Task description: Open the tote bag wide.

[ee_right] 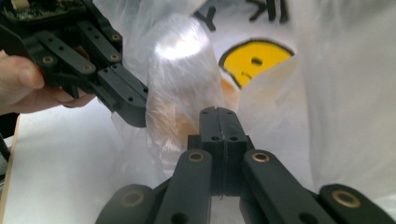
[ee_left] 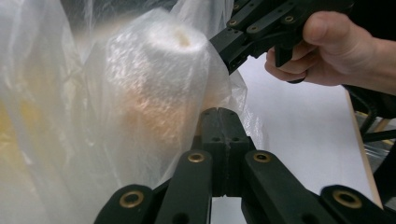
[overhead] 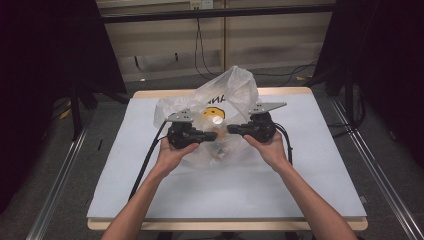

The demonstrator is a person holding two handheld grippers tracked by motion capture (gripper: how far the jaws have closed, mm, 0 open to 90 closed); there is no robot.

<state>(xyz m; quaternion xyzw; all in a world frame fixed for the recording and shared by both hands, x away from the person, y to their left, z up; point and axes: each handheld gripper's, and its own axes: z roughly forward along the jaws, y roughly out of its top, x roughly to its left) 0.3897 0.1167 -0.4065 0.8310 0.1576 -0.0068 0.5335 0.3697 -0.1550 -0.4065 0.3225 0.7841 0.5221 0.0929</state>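
My left gripper (ee_left: 223, 114) has its jaws clenched, tips together, and a fold of the plastic bag (overhead: 225, 95) looks pinched at them, tho the film is too clear to be sure. Same w/ my right gripper (ee_right: 219, 113): jaws pressed together, tips right against the film, prob nipping it.

Both sets of jaws point inward at each other across the front of the bag, near its lower middle, w/ a pale wrapped roll (ee_left: 159, 79) inside, just beyond the tips and between the two grippers. Can't tell what it is; orange tint shows thru low down.

Handling, my guess: bag is thin, soft, v. light, slippery, easy to tear if I pull hard. No stiffness, so it'll sag and bunch. Best hold is a gathered fold or the rim, not a flat patch. Contents seem light too.

Bag sits mid-desk (overhead: 300, 170), toward the far edge, yellow smiley print (ee_right: 254, 58) facing me.
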